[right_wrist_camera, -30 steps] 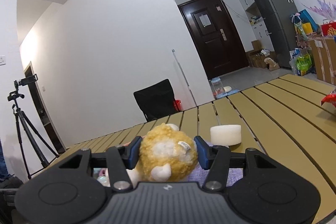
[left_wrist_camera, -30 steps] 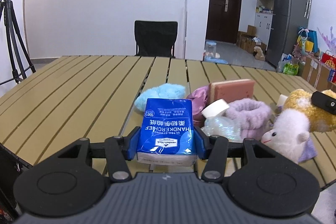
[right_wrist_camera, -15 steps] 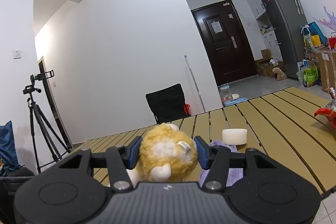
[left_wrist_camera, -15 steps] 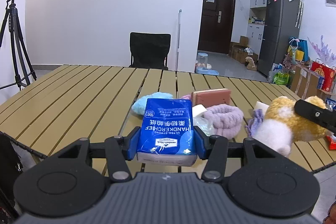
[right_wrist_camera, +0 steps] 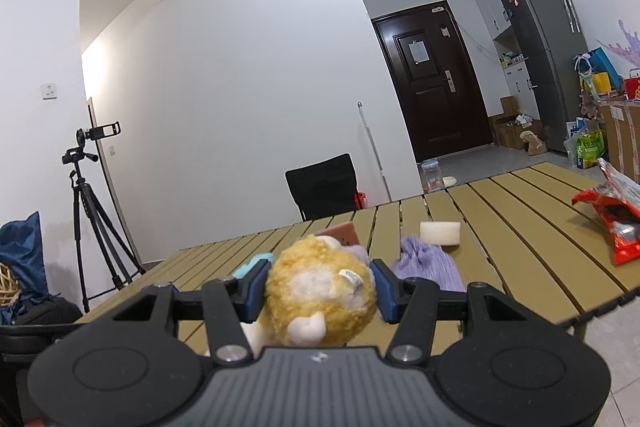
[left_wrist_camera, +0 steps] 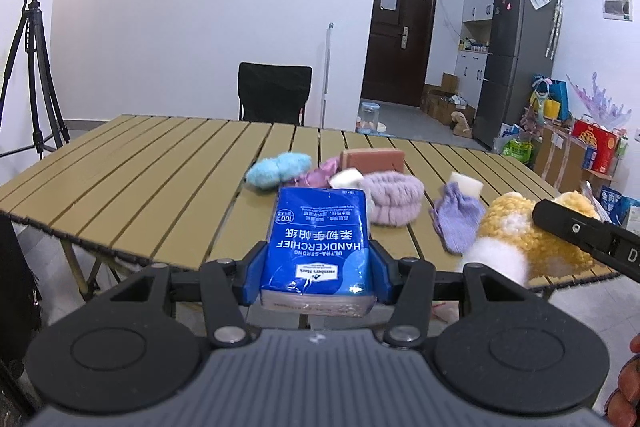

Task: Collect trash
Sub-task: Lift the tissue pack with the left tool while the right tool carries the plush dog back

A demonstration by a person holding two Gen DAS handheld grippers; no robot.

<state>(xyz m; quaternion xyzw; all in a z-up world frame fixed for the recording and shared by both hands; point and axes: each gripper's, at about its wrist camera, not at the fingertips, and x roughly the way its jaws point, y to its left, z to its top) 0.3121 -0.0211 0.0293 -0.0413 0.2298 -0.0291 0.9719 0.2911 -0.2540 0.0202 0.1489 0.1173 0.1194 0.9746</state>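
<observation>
My left gripper (left_wrist_camera: 318, 277) is shut on a blue handkerchief tissue pack (left_wrist_camera: 319, 247), held just off the near edge of the slatted wooden table (left_wrist_camera: 160, 179). My right gripper (right_wrist_camera: 320, 285) is shut on a yellow and white plush toy (right_wrist_camera: 320, 297); that plush toy (left_wrist_camera: 524, 239) also shows at the right of the left wrist view, past the table's near edge. On the table lie a red snack wrapper (right_wrist_camera: 612, 215), a purple mitten (left_wrist_camera: 456, 215), a white foam block (left_wrist_camera: 464, 183), a pink fuzzy headband (left_wrist_camera: 394, 197), a blue fluffy item (left_wrist_camera: 278, 169) and a pink sponge (left_wrist_camera: 372, 159).
A black chair (left_wrist_camera: 274, 93) stands behind the table. A tripod with a camera (left_wrist_camera: 36, 59) is at the left. A fridge (left_wrist_camera: 516, 59), boxes and bags crowd the right side. A person's fingers (left_wrist_camera: 628, 383) show at the lower right.
Both grippers have drawn back from the table with their loads; the table and its items look farther away. The plush has come off the tabletop to beyond the near edge.
</observation>
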